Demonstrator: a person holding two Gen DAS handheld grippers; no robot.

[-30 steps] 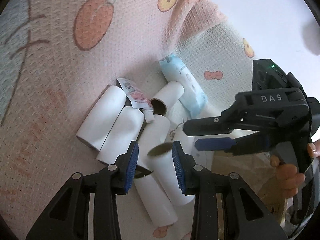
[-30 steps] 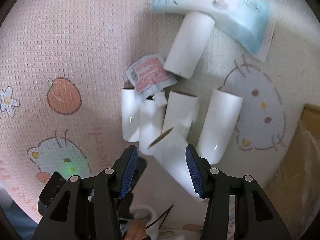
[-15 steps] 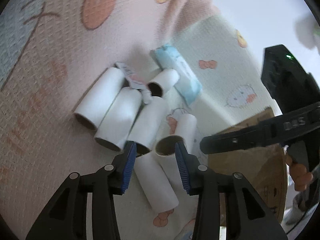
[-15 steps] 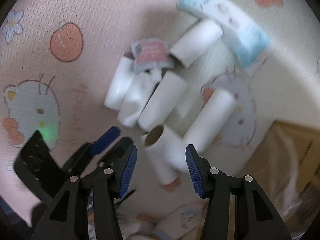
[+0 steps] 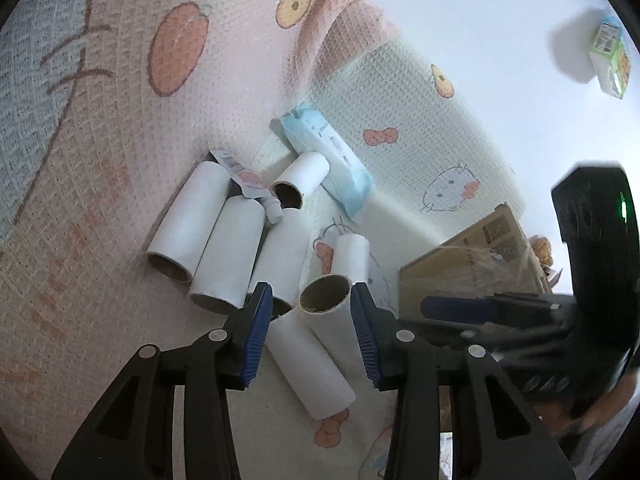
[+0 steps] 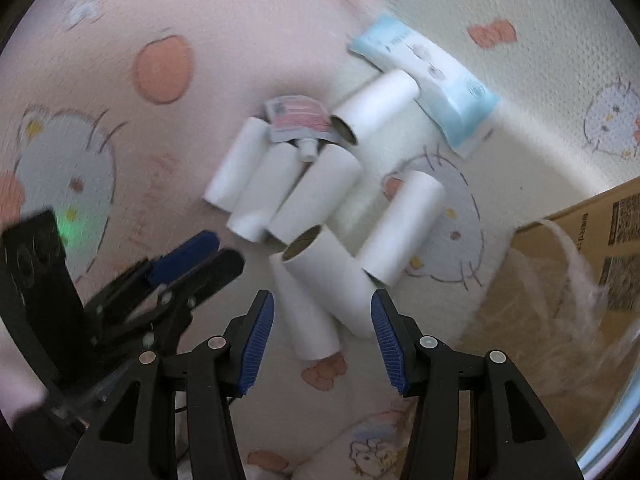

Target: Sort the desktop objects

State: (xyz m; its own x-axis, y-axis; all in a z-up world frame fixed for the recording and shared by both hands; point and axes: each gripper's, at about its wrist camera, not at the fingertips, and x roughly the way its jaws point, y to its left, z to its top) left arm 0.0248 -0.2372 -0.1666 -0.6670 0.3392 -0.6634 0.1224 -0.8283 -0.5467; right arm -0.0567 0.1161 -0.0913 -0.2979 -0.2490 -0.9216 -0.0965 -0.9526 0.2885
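Observation:
Several white cardboard tubes [image 5: 224, 252] lie in a cluster on a cartoon play mat [image 5: 100, 160]; they also show in the right wrist view [image 6: 316, 200]. A small red-and-white squeeze pouch [image 5: 252, 182] [image 6: 300, 120] and a light blue wipes pack [image 5: 328, 160] [image 6: 428, 76] lie among them. My left gripper [image 5: 310, 336] is open, hovering above the nearest tube [image 5: 332, 320], whose open end faces up. My right gripper [image 6: 322, 340] is open and empty above the same tube [image 6: 328, 276].
A brown cardboard box [image 5: 472, 268] with a plastic bag liner stands at the right; it also shows in the right wrist view [image 6: 580, 272]. A small green carton [image 5: 610, 60] stands far off on the white floor beyond the mat.
Both grippers have pulled back and up from the tube cluster, so more of the mat and the box shows. Both stay open. The tubes have not moved.

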